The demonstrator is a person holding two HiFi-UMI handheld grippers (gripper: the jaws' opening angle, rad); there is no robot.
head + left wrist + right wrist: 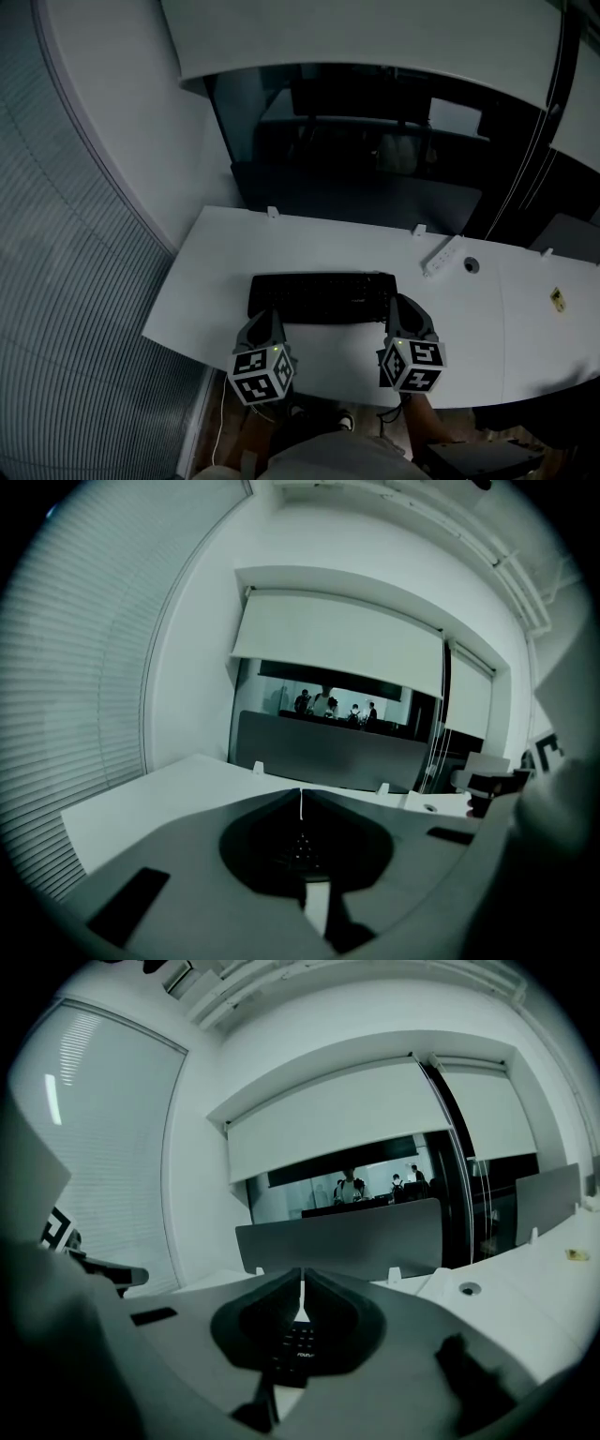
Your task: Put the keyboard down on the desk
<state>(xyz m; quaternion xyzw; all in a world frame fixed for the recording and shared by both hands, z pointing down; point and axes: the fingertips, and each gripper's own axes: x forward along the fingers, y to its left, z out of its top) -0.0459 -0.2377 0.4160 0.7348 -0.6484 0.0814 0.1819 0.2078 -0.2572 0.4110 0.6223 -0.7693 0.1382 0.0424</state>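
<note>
Well, the keyboard (322,296) looks to be down: it lies flat and square on the desk (211,281), well in from the near edge, its long side running across in front of the person.

Now the left gripper (271,315). Its tip sits right at the keyboard's near left corner, and its own view shows the jaws brought together, only a hairline of light between them and nothing caught there. Dark keys show just below, through the hollow behind the tips.

Over to the right gripper (400,307), at the near right corner. Same story: jaws drawn in to a thin slit, no edge of the keyboard pinched, keys visible underneath.

So by my reading the placing itself is done and neither tool has a hold on it. Whether the tips touch the keyboard's edge, I can't tell from above. What's left, I'd say, is only to draw both grippers clear.
</note>
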